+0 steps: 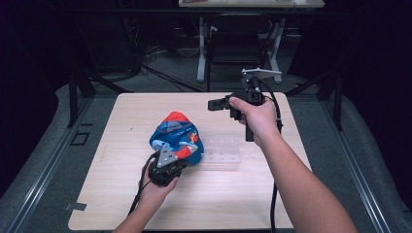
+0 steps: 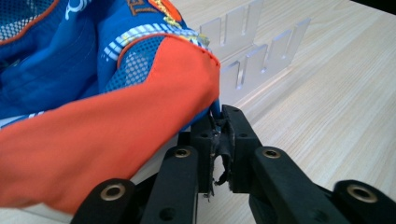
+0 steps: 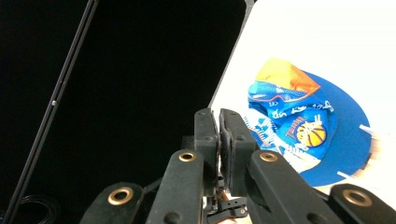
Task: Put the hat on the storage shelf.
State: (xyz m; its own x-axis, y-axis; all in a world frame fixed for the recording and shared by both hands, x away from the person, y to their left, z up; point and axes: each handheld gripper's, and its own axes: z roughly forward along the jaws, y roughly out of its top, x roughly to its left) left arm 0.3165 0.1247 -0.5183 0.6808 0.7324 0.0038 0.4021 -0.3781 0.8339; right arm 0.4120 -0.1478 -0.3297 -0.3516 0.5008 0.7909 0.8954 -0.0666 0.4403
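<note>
A blue and orange mesh cap [image 1: 175, 138] with basketball print lies crumpled on the pale wooden table [image 1: 243, 204], left of centre. My left gripper [image 1: 171, 156] sits at the cap's near edge. In the left gripper view that gripper [image 2: 219, 116] is shut, with a sliver of the blue cap [image 2: 116, 93] edge pinched at the jaw tips. My right gripper [image 1: 216, 103] is held in the air over the back of the table, pointing left. Its jaws [image 3: 218, 116] are shut with nothing between them, and the cap [image 3: 299, 135] lies beyond and below.
A clear acrylic slotted rack [image 1: 222, 153] stands just right of the cap, close to the left gripper [image 2: 252, 51]. Black stands and a desk frame [image 1: 238, 43] rise behind the table. Grey floor surrounds the table edges.
</note>
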